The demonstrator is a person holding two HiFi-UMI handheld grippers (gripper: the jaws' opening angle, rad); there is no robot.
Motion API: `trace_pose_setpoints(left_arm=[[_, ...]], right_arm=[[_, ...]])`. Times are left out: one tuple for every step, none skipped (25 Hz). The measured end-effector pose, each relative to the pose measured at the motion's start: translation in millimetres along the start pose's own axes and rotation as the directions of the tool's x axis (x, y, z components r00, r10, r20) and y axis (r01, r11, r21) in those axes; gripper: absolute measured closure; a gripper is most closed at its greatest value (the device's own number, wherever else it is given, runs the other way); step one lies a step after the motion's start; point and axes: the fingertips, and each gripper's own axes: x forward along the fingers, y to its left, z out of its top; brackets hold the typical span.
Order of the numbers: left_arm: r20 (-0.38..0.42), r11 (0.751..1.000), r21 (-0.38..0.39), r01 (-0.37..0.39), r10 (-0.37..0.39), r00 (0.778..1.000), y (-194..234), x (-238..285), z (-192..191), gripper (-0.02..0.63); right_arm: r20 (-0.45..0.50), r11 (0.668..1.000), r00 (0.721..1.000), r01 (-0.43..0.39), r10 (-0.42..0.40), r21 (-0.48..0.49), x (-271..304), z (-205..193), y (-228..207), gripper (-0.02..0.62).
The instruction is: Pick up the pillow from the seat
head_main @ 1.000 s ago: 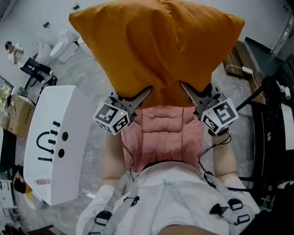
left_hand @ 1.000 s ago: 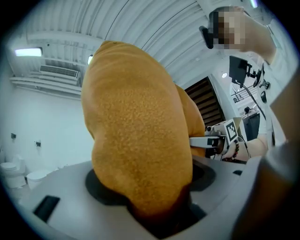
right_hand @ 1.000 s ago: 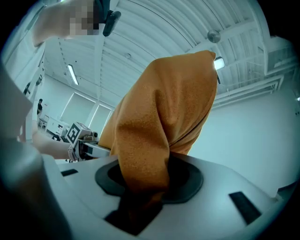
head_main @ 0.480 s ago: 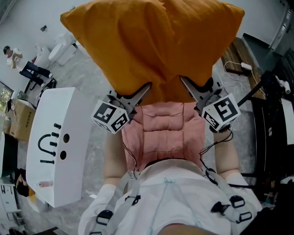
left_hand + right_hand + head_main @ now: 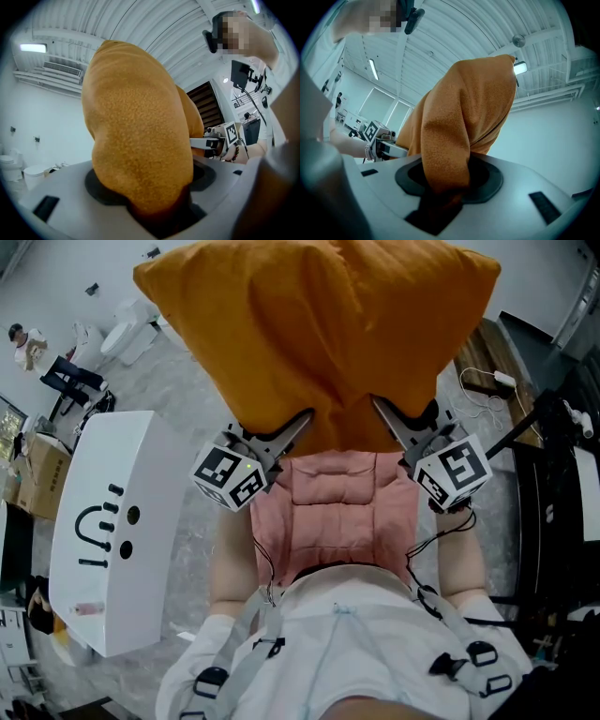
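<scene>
1. A person is holding a large orange pillow (image 5: 319, 334) up in front of their body, one claw gripping it on each side.
2. The left claw (image 5: 298, 424) is clamping the pillow's lower left edge. The left gripper view is showing the fabric bunched and squeezed between the jaws.
3. The right claw (image 5: 382, 416) is clamping the lower right edge. In the right gripper view, a fold of orange cloth is being pinched between the jaws in the same way.
4. The pillow is rising upward from both claws, its top corners spreading wide. In both gripper views it is standing tall against a white ribbed ceiling.
5. A pink quilted seat (image 5: 337, 507) is lying below the pillow, between the two claws and the person's body. The pillow's lower edge is overlapping the far end of the seat in the head view, and whether they are touching cannot be told.
6. Each claw is carrying a cube with square markers, the left cube (image 5: 228, 479) and the right cube (image 5: 453, 474) sitting beside the seat's edges.
7. A white box (image 5: 112, 521) with a simple drawn face is standing on the grey floor (image 5: 187, 399) to the person's left.
</scene>
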Motion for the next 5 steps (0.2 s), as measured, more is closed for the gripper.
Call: trace_pose_setpoints(left_arm=[[-0.001,1.0,0.001,-0.001,0.001,1.0,1.9,-1.9,0.6,0.275],[-0.002,1.0,0.001,-0.002,0.002,1.0,3.7,-3.9,1.0,0.275],[-0.003,1.0,0.001,-0.004,0.004,1.0,5.1,-5.7,1.0,0.273],[-0.003,1.0,0.0,-0.005,0.005,1.0,6.3,-7.3,0.8,0.273],[-0.004,1.0,0.0,-0.007,0.007,1.0,7.4,-8.9,0.5,0.273]], right_arm=[[0.0,1.0,1.0,-0.001,0.001,0.002,1.9,0.3,1.7,0.431],[0.001,1.0,1.0,-0.002,0.002,0.003,3.6,0.4,3.5,0.431],[0.001,1.0,1.0,-0.003,0.003,0.004,5.1,0.3,5.2,0.431],[0.0,1.0,1.0,-0.004,0.004,0.005,6.4,0.2,6.8,0.431],[0.0,1.0,1.0,-0.005,0.005,0.005,7.5,0.0,8.4,0.431]])
